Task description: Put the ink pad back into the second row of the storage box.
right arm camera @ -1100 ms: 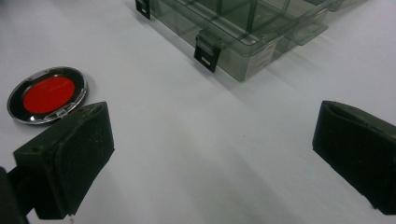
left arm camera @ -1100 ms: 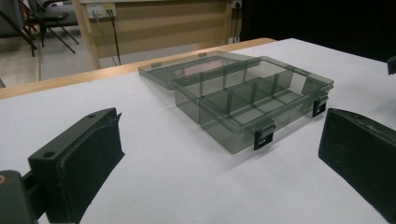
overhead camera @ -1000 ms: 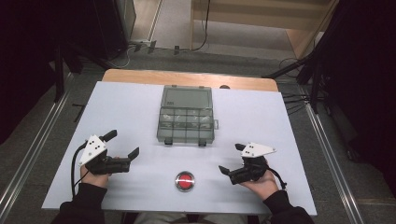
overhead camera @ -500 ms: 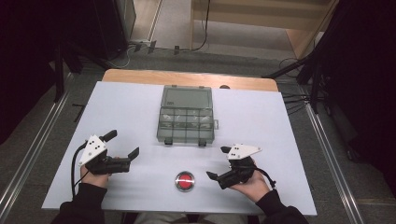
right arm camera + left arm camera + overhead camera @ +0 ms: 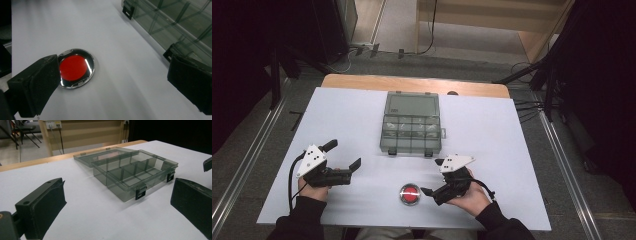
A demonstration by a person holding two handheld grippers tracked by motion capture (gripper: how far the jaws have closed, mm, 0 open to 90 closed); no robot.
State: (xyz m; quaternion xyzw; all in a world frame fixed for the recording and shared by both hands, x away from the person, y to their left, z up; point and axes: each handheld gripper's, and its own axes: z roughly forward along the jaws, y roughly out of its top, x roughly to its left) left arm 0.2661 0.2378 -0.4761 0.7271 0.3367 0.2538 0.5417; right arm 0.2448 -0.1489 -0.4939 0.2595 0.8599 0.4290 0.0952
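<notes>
near edge of the bench [image 5: 362, 125], white top. right tongs [image 5: 435, 178] held low in the person's right hand [image 5: 467, 197], angled toward the middle, jaws spread wide with nothing between them. one jaw tip sits just beside the red button [image 5: 410, 194], not touching it as far as the high view tells. in the right gripper view the button [image 5: 75, 67] lies next to the left-hand jaw, a flat red disc in a shiny metal ring, flush on the bench.

left tongs [image 5: 343, 155] held in the left hand [image 5: 312, 187] at the left side of the bench, well apart from the button. jaws open, empty, pointing toward the box.

further out, mid-bench: a smoky clear plastic box [image 5: 412, 131], lid thrown back flat on the far side. divided into small compartments; contents too dim to tell. two dark latches hang on its near wall. in the left gripper view the box [image 5: 132, 173] stands between the two jaws but well ahead of them.

beyond the white top, a strip of bare wood [image 5: 412, 84] along the bench's far edge, then grey floor [image 5: 402, 30] with cables.
</notes>
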